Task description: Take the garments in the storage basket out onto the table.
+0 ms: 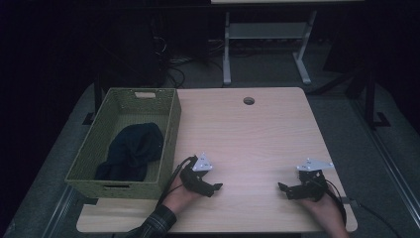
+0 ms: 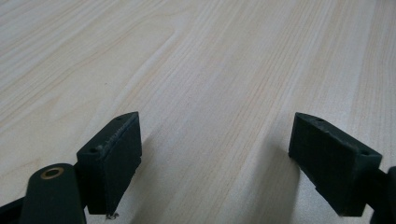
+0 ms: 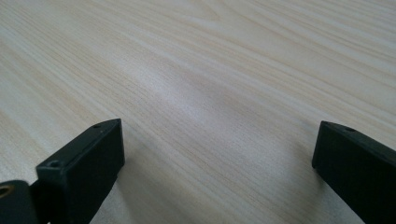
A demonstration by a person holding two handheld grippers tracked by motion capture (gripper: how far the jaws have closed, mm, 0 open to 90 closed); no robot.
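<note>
Dark cloth (image 1: 132, 150) bunched in green basket (image 1: 171, 124).

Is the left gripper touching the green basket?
Apart. The high view shows bare table between the left gripper and the green basket wall.

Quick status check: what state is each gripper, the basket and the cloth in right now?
Left gripper: open, holding nothing, low over the table.
Right gripper: open, holding nothing.
Green basket: upright, at the table's left edge.
Dark cloth: crumpled, inside the basket.
</note>
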